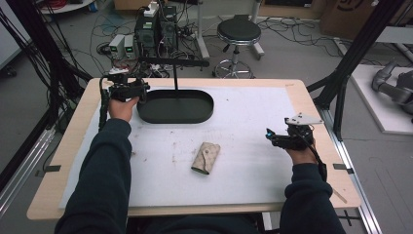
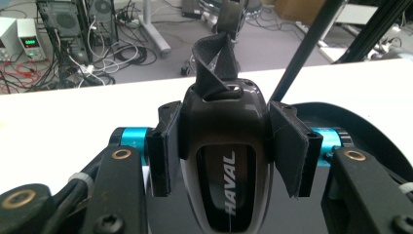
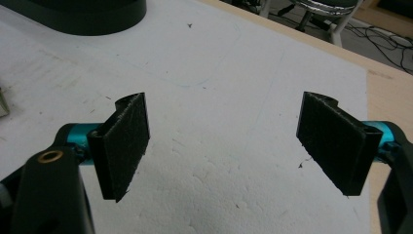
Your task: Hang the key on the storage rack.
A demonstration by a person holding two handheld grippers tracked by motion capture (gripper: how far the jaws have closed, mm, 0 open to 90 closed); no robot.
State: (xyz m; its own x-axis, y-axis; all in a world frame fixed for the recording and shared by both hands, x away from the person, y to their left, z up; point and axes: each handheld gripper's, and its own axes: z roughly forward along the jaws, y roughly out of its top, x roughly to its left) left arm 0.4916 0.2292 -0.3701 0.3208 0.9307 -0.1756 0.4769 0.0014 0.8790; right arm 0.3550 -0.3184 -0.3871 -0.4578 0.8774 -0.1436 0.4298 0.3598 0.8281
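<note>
On white foam matting (image 1: pixel 243 117) atop the wooden table (image 1: pixel 311 105), cables (image 1: pixel 104 29) litter grey floor.

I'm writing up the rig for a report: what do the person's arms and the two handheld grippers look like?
Both arms wear dark navy long sleeves. The left gripper and right gripper are black, with cyan metal collars, brass-coloured pivot pins and flat black padded fingers. Black cables trail from each. The right gripper carries a grey three-cornered plate on top.

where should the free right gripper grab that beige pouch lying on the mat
Across the narrow width of the pouch, near its middle, coming straight down from above. It lies flat and lengthwise toward the person, so its long sides are exposed for the open right gripper.
</note>
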